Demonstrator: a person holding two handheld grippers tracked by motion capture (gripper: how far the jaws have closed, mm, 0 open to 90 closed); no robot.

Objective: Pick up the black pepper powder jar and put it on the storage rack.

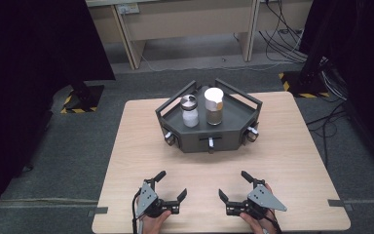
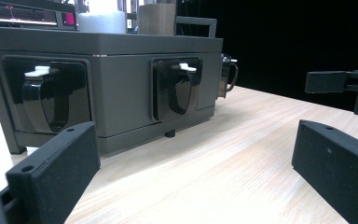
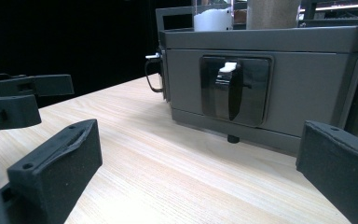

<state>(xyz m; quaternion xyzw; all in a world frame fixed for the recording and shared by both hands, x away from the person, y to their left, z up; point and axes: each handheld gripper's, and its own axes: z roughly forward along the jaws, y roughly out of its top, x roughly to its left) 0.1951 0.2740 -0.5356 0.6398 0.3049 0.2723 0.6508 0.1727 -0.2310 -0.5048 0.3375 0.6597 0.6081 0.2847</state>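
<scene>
Both grippers rest low over the near edge of the pale wooden counter (image 1: 292,161), each held in a hand, and both have their fingers spread wide with nothing between them. The left gripper (image 1: 171,185) and the right gripper (image 1: 233,185) sit side by side, a bare stretch of wood between them. Ahead of both sets of fingers, well apart from them toward the far side of the counter, stands a dark grey angular tray (image 1: 224,139) with a raised rail and small handled drawers in its front faces — in the left gripper view two of those drawer fronts (image 2: 176,88) show beyond the open fingers. On the tray stand two jars just beside each other: a clear jar (image 1: 190,111) of white grains with a metal lid, and a white-capped jar (image 1: 214,106) of brownish contents.
</scene>
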